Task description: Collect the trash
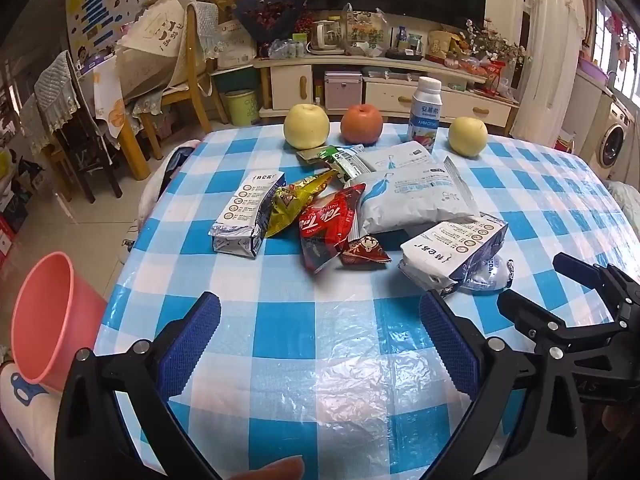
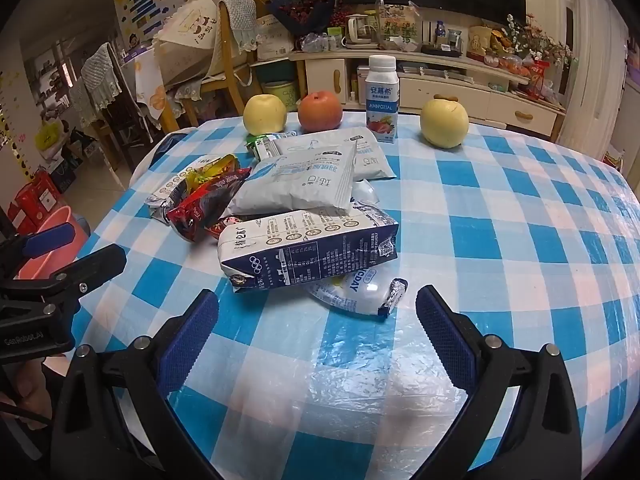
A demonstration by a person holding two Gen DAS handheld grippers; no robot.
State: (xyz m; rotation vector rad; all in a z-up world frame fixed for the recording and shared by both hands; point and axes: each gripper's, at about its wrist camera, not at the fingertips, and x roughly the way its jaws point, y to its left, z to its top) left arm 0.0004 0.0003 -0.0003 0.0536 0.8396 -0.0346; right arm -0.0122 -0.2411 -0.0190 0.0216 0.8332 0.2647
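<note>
A heap of trash lies mid-table: two flattened milk cartons (image 1: pixel 250 214) (image 2: pixel 308 250), a red snack wrapper (image 1: pixel 326 226), a gold wrapper (image 1: pixel 296 200), white-blue pouches (image 1: pixel 416 200) (image 2: pixel 300 184) and a crumpled white packet (image 2: pixel 360 292). A pink bin (image 1: pixel 48 320) stands on the floor left of the table. My left gripper (image 1: pixel 320 340) hovers open over bare cloth short of the heap. My right gripper (image 2: pixel 318 336) is open too, its fingers just short of the nearest carton and the white packet. Nothing is between either pair of fingers.
Two yellow apples (image 1: pixel 306 126) (image 1: pixel 467 136), an orange-red apple (image 1: pixel 361 123) and an upright yogurt bottle (image 1: pixel 425 114) line the far edge of the blue-checked table (image 1: pixel 320 360). Chairs (image 1: pixel 176 60) and a cluttered cabinet stand behind.
</note>
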